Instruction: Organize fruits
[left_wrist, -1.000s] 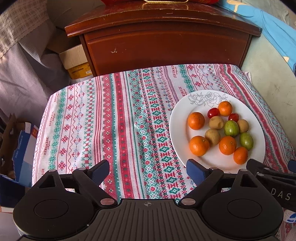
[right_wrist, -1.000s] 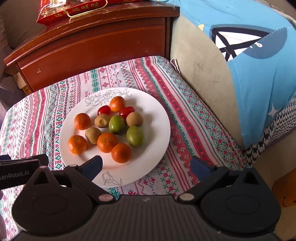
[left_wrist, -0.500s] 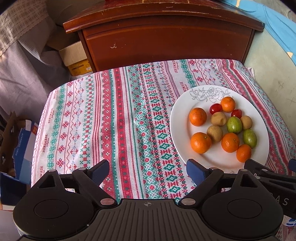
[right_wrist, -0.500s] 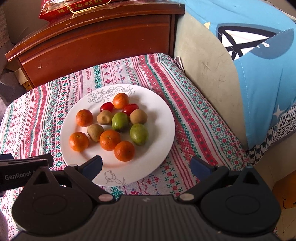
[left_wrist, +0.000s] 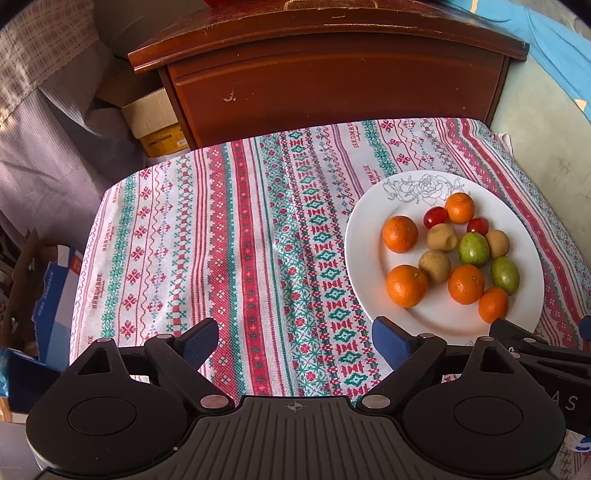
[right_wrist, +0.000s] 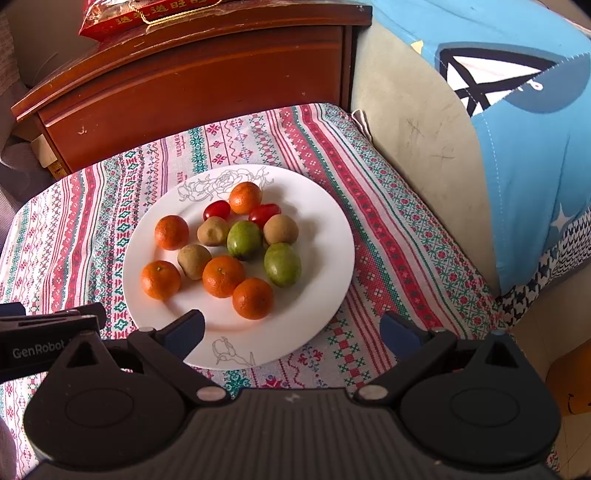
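In the left wrist view, the right gripper's body (left_wrist: 543, 354) hid the white plate's (left_wrist: 369, 221) lower right rim. A red packet (right_wrist: 147, 14) was cut off at the top edge of the right wrist view. The blue cardboard box (left_wrist: 51, 295) at the left edge was cropped.

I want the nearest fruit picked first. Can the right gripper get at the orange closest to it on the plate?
Probably yes. The right gripper is open, the orange lies just ahead of it at the cluster's near edge, and only bare white plate lies between.
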